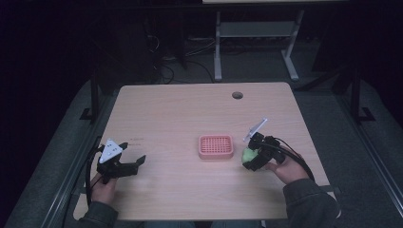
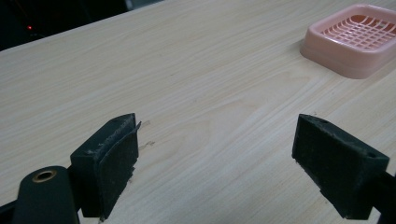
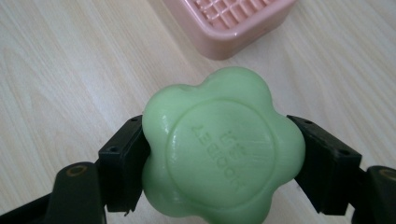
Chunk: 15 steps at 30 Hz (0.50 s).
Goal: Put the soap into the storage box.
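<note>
While the left gripper (image 1: 124, 164) sits spread over the light wooden table (image 1: 180, 114) near its left edge, the right gripper (image 1: 250, 156) hovers toward the right edge, beside the pink slotted plastic soap dish (image 1: 215, 146). Left gripper view: jaws wide apart, bare wood between. Right gripper view: jaws pinch the green flower-shaped soap bar (image 3: 219, 149), dish just beyond.

This looks like a lab or an office workroom, not a home. The wooden tabletop (image 1: 190, 109) has a round cable hole (image 1: 237, 95) near its far edge, as office desks have. Behind it stands a second desk with a grey metal frame (image 1: 256, 42), and loose cables (image 1: 166, 66) lie on the grey carpet floor (image 1: 332, 123). The surrounding room is dark.
</note>
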### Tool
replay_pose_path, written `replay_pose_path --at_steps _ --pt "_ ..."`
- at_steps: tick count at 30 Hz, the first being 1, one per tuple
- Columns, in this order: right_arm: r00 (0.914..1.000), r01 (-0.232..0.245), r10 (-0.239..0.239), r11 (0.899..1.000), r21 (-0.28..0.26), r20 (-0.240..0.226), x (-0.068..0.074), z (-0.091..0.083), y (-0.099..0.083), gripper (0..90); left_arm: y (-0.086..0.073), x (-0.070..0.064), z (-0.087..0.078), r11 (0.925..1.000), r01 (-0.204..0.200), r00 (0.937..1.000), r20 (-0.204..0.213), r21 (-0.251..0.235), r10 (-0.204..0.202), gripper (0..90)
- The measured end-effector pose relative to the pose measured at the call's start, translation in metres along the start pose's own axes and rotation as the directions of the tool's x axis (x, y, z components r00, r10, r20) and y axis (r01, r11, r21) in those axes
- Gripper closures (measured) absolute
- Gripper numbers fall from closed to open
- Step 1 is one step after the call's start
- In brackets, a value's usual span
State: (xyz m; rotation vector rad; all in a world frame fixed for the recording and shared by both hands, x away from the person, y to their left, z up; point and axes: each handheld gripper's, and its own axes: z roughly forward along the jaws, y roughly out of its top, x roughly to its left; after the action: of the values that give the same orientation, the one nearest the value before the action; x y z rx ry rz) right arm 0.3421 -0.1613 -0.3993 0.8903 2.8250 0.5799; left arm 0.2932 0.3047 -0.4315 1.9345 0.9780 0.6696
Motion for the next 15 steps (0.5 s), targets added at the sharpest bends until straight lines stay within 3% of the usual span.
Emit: replay_pose_path --at_steps 15 --pt "0.999 0.033 -0.033 0.999 0.003 -0.031 -0.004 -0.001 0.026 25.8 0.0 0.001 0.0 1.0 0.002 1.0 -0.001 -0.006 -0.002 14.1"
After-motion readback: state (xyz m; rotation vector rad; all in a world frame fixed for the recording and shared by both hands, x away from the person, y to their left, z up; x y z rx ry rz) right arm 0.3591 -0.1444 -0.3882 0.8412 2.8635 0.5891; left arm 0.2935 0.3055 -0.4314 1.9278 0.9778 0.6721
